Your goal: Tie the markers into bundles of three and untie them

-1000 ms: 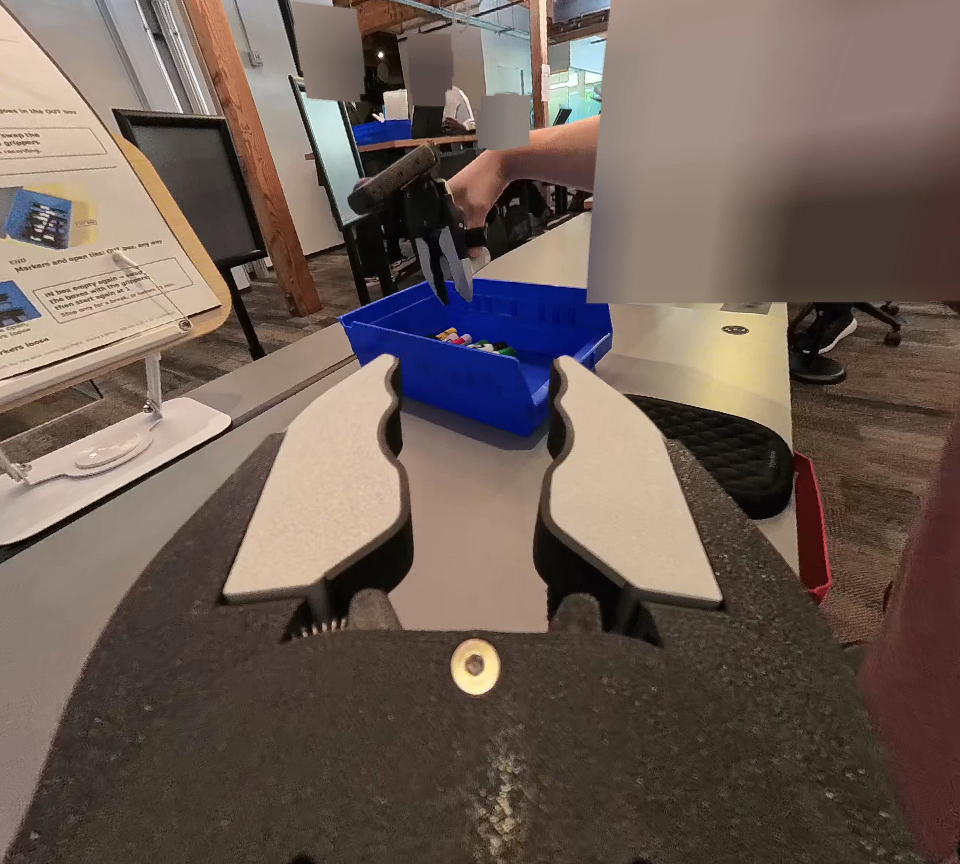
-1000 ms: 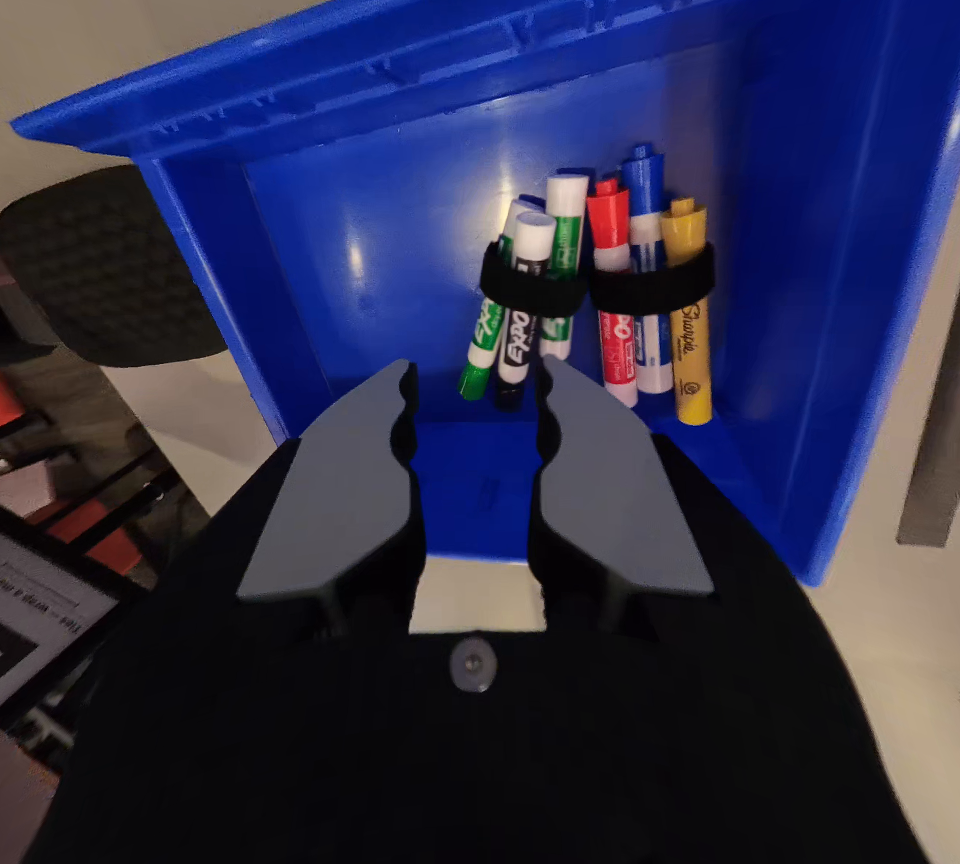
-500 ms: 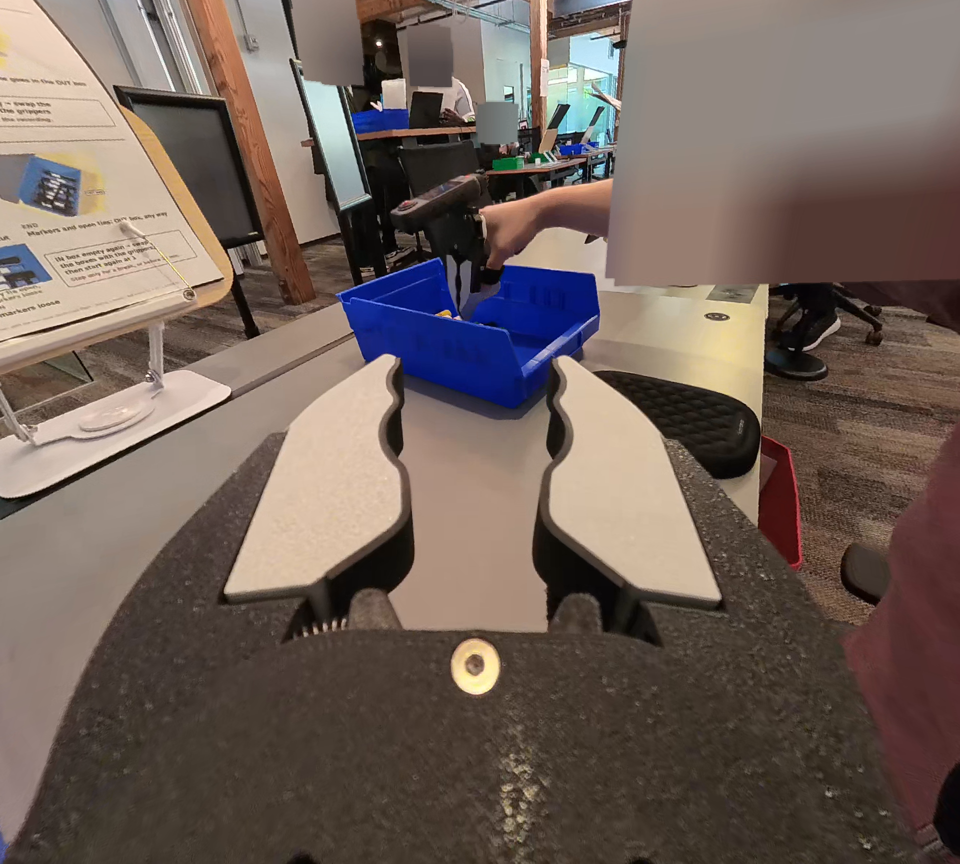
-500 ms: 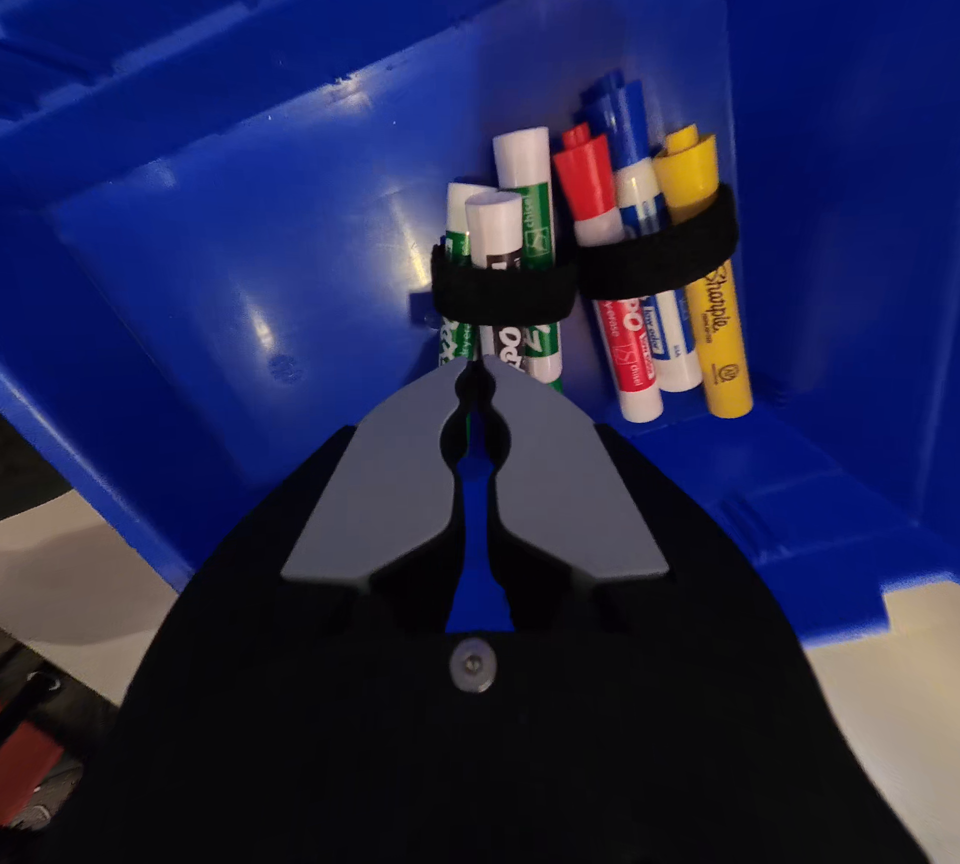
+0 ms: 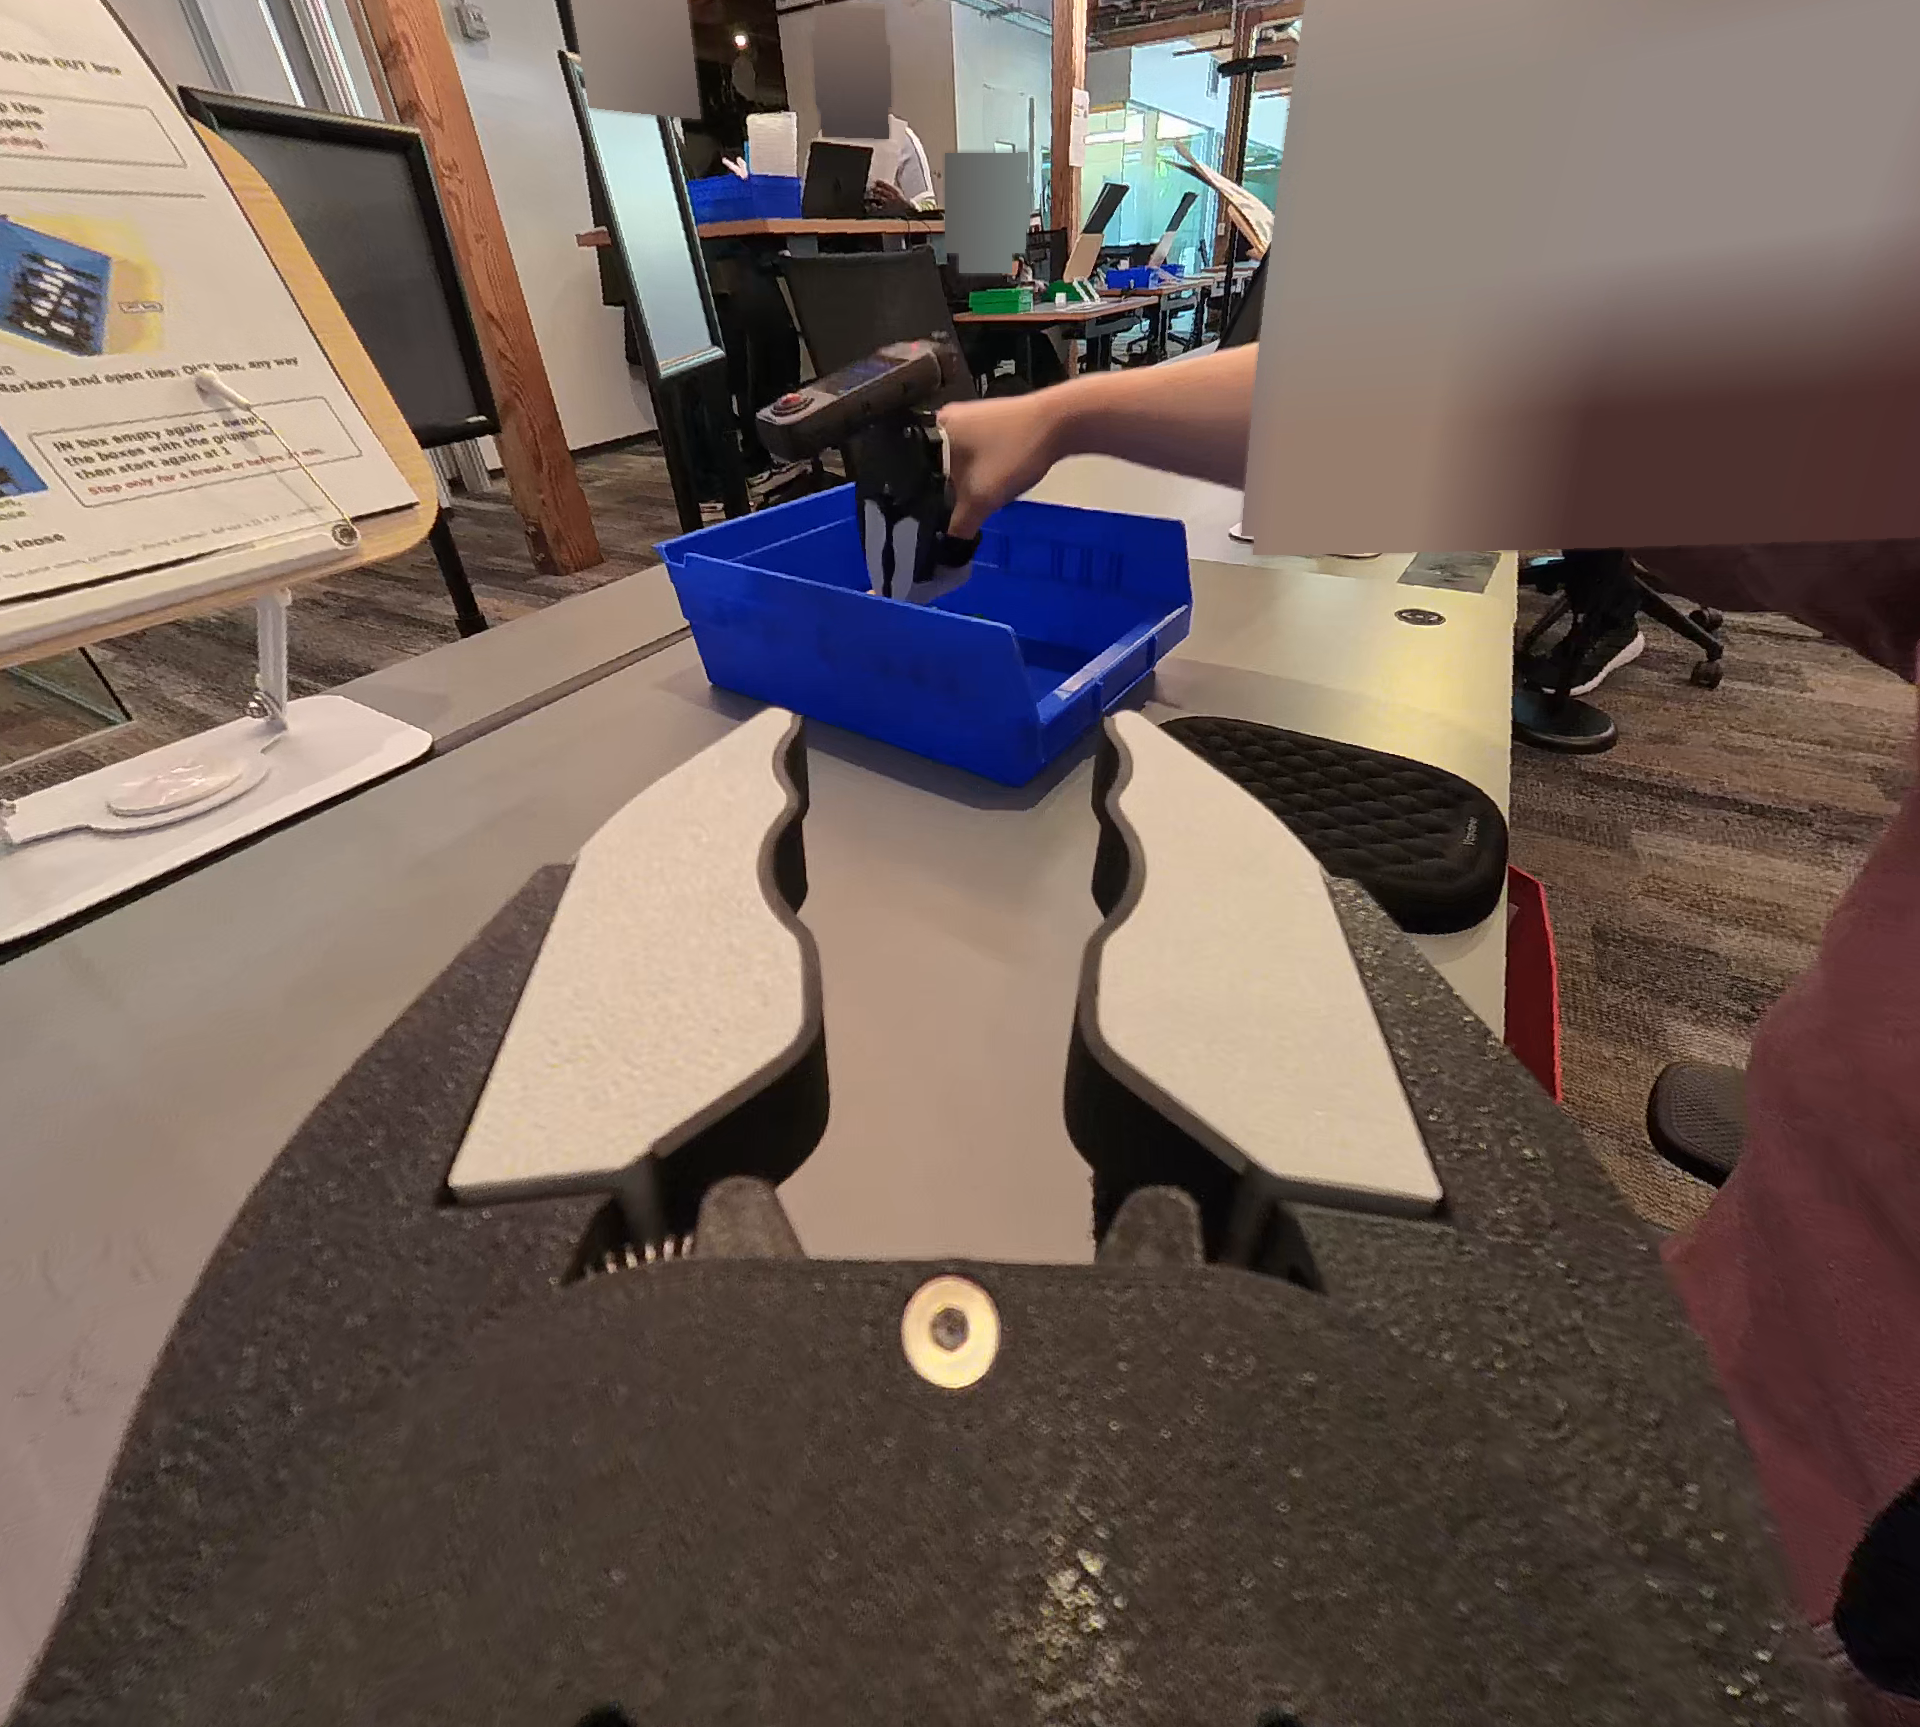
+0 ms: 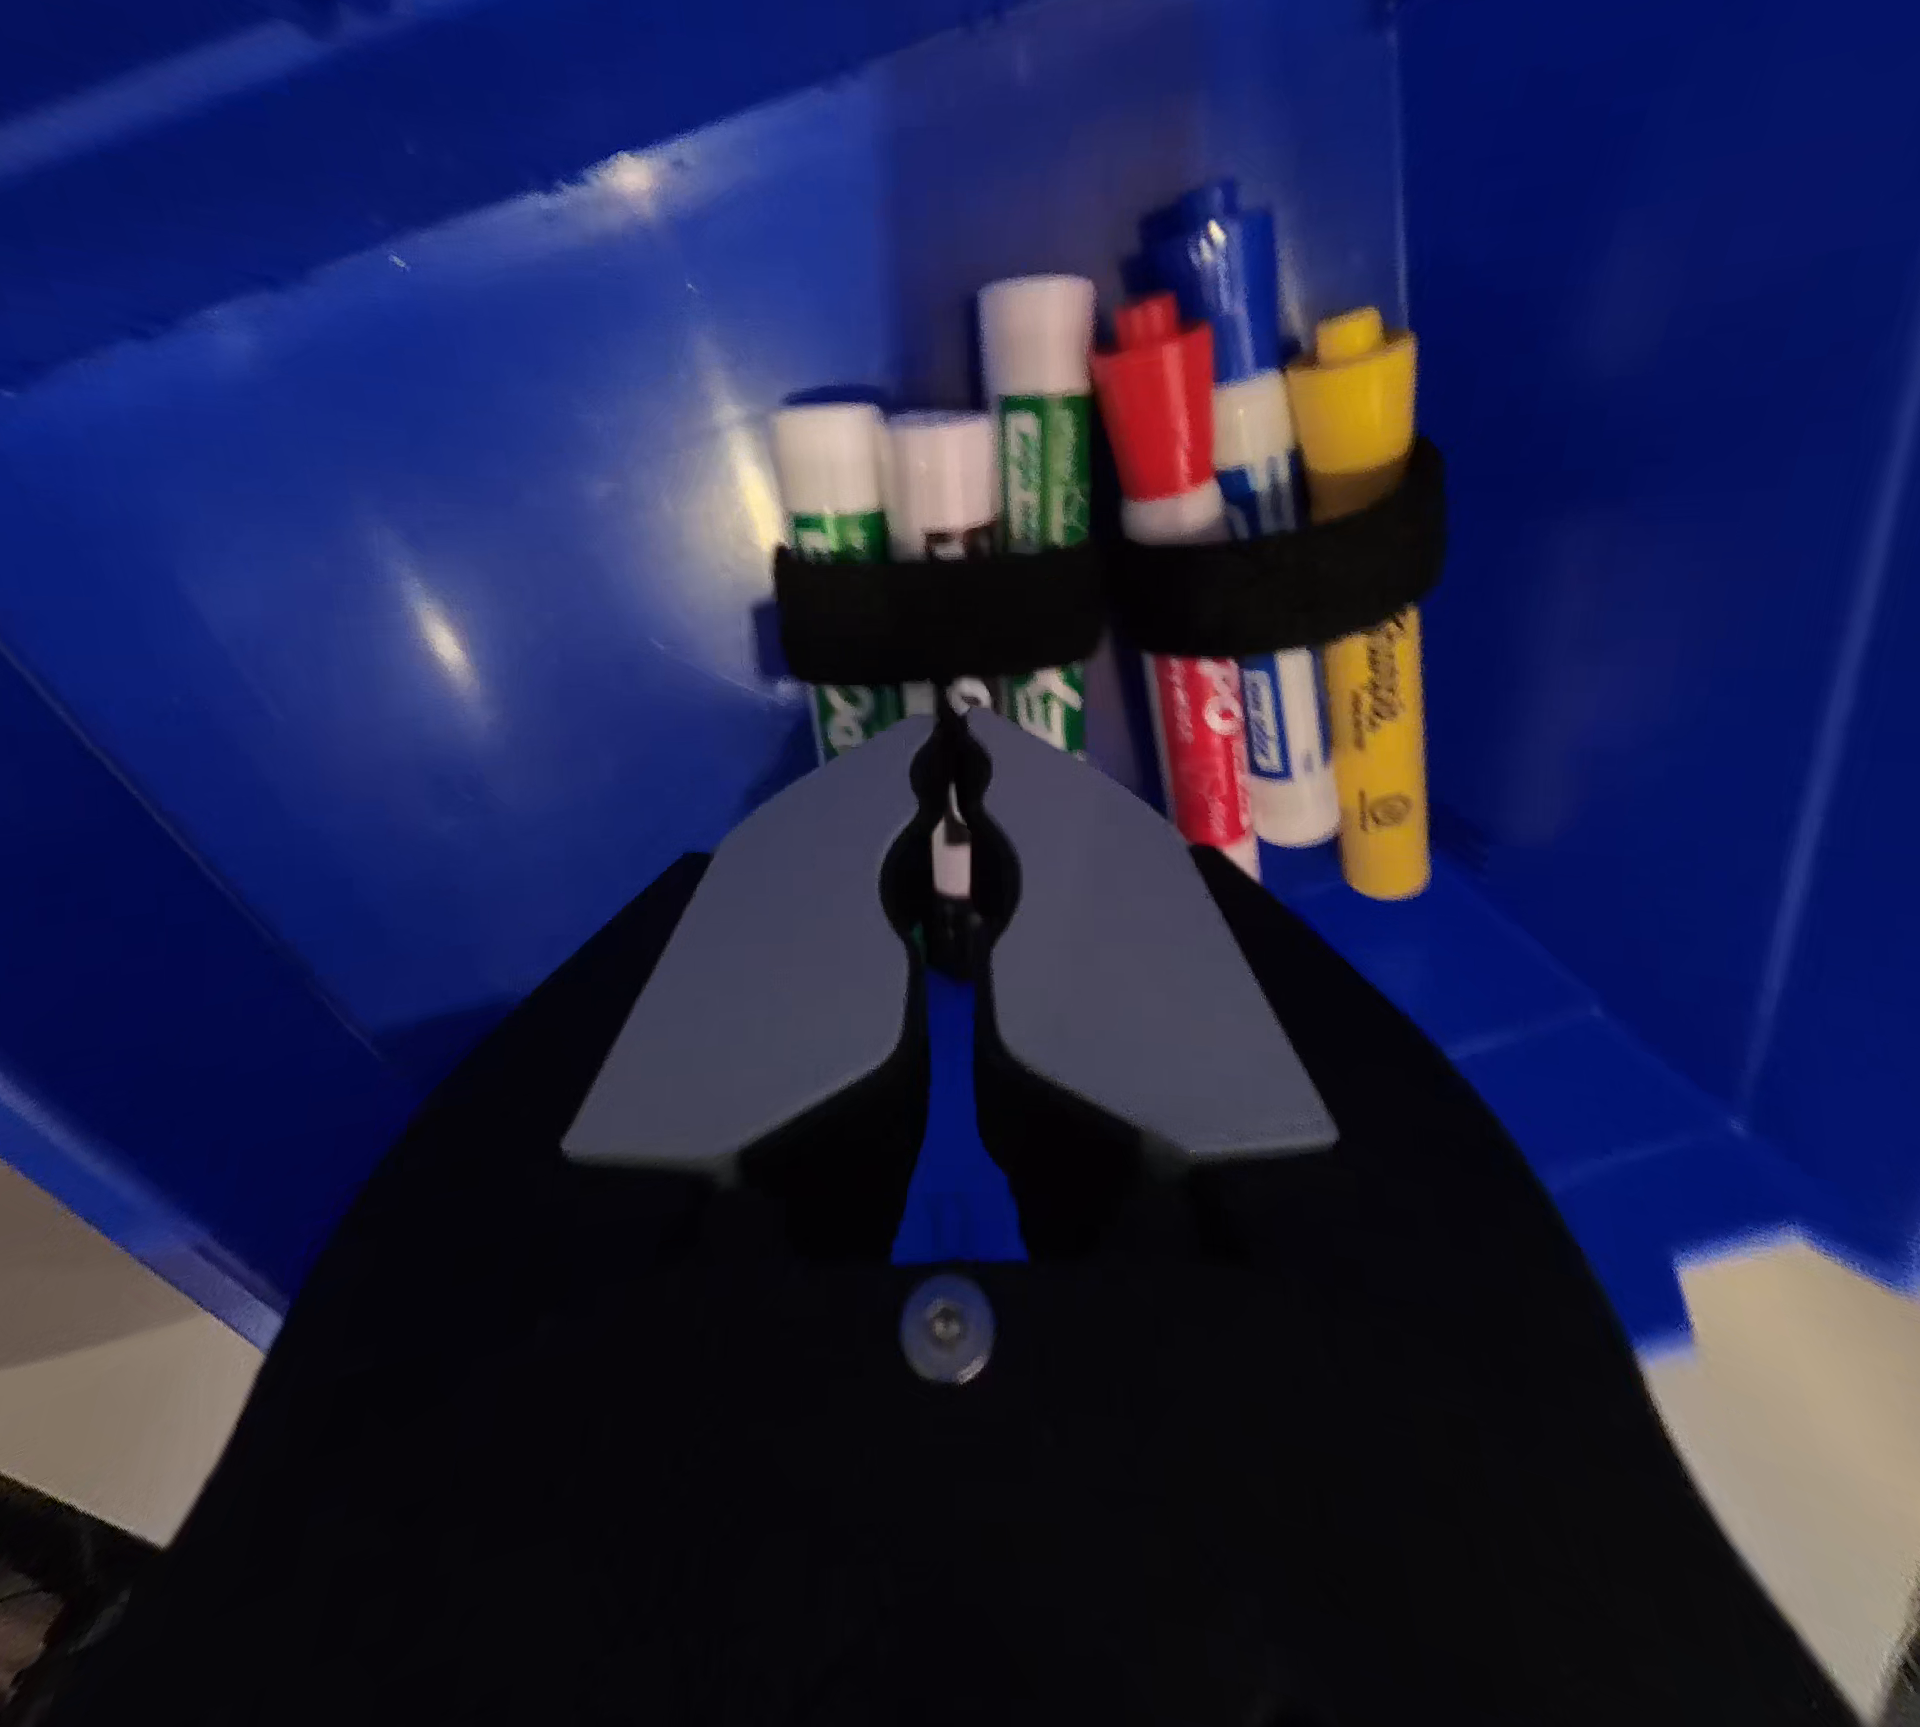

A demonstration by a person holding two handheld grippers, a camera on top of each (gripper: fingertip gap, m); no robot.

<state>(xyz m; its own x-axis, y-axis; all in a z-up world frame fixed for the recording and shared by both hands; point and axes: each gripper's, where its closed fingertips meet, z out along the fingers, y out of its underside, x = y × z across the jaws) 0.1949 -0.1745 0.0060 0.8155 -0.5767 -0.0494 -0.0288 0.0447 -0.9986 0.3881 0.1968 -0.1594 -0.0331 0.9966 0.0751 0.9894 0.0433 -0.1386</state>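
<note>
My right gripper [image 6: 954, 727] is down inside the blue bin [image 6: 416, 451], fingers [image 6: 821, 929] pinched nearly together on the lower end of the green-and-black marker bundle [image 6: 935, 524]; a sliver of the middle marker shows in the slot between them. That bundle's black strap [image 6: 935, 617] sits just above my fingertips. Touching it on the right of the frame is the second bundle [image 6: 1268, 576], red, blue and yellow markers under their own black strap [image 6: 1278, 586], tucked against the bin's corner wall. The picture is a bit blurred, so I can't tell how firm the grip is.

My left gripper [image 5: 948, 732] hangs over the grey bench [image 5: 312, 929], fingers [image 5: 665, 981] spread wide, nothing between them. Ahead, centre frame, the bin with the right gripper dipping into it from a person's hand [image 5: 997, 456]. A black wrist pad [image 5: 1351, 815] lies right of the bin; an instruction sheet on a stand [image 5: 156, 389] fills the upper left.
</note>
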